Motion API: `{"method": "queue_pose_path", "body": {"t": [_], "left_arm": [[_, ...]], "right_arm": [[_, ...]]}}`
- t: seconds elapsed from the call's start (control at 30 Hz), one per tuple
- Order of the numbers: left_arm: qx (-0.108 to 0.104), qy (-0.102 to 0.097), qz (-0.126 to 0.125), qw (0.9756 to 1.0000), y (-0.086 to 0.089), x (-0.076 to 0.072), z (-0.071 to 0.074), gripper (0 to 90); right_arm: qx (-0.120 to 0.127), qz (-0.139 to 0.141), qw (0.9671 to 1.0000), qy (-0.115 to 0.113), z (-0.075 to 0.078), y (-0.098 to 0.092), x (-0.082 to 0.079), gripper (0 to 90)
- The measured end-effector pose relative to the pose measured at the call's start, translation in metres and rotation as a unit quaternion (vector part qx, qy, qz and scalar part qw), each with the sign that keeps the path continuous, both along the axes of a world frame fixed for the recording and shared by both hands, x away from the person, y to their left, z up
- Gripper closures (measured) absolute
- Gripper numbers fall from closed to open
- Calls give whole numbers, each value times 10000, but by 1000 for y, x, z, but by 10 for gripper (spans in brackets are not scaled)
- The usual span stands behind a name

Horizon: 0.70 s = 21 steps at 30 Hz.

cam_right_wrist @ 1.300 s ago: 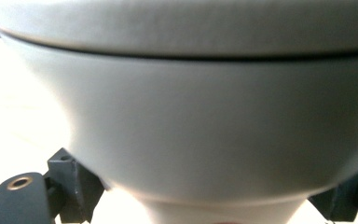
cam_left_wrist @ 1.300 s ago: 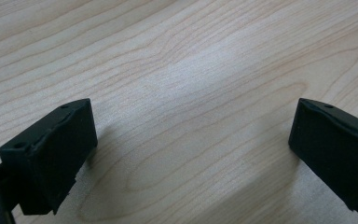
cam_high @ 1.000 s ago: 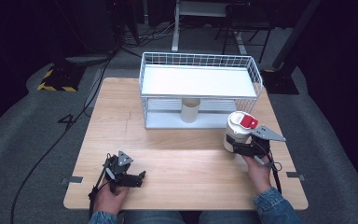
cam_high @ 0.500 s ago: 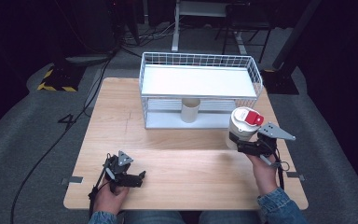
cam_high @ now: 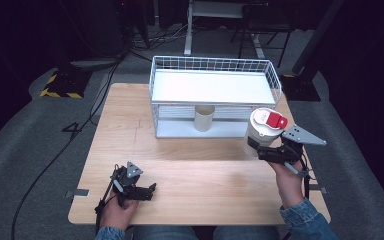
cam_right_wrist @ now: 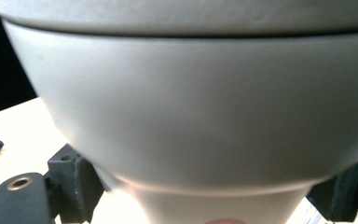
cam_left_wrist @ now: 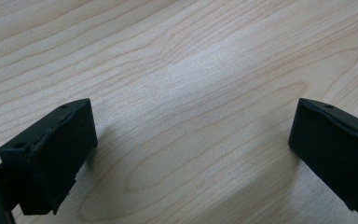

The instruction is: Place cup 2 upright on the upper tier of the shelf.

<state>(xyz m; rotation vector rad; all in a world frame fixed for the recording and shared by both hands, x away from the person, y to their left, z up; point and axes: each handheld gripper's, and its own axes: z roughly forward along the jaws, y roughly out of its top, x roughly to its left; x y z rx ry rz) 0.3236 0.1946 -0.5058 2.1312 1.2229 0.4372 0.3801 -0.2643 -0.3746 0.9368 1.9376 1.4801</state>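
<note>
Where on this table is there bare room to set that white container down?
Bare wood lies between the left gripper and right gripper, in front of the wire basket, and along the table's left side. The back is crowded by the basket; the white container is held.

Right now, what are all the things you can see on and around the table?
Table: one, light wood, middle of the floor.
Wire basket shelf: one, white, far side of the table.
Paper cup: one, cream, under the shelf's top tray.
Lidded container: one, white with a red tab on its lid, near the shelf's right end, held.
Left gripper: one, black, open, near left edge of the table.
Right gripper: one, black, shut on the container.
</note>
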Motion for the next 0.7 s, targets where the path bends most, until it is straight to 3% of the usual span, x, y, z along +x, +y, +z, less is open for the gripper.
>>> {"method": "queue_pose_path", "body": {"t": [0.7], "left_arm": [[-3,3,0,10000,0,0,0,15]], "right_arm": [[18,364,9993,-62,53,7,13,140]]}}
